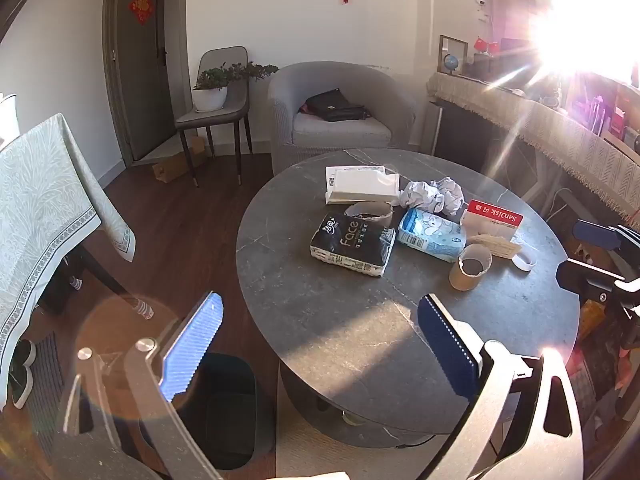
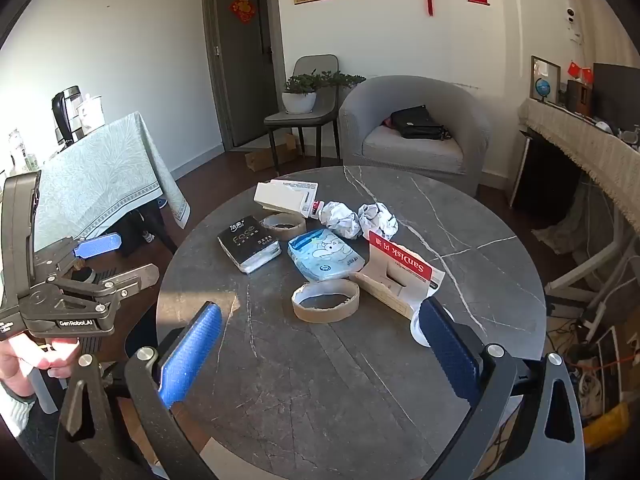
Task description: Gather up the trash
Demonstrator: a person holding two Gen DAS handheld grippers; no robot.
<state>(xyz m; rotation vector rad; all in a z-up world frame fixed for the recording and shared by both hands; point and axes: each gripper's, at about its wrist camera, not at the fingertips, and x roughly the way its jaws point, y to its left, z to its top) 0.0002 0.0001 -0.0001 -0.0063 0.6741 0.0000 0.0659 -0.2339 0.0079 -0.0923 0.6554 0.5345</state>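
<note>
Black tissue pack [image 2: 249, 243] lies flat mid-surface, long axis running from near-right to far-left (printed face up), beside the blue pack [image 2: 325, 255], cardboard rings and crumpled paper [image 2: 359, 218]. Round grey marble surface [image 2: 480, 216]; armchair [image 2: 416, 128] behind. Left gripper [image 1: 320, 344] and right gripper [image 2: 324, 352]: jaws apart, holding nothing.

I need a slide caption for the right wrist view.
Open right gripper above a round table strewn with trash.
</note>
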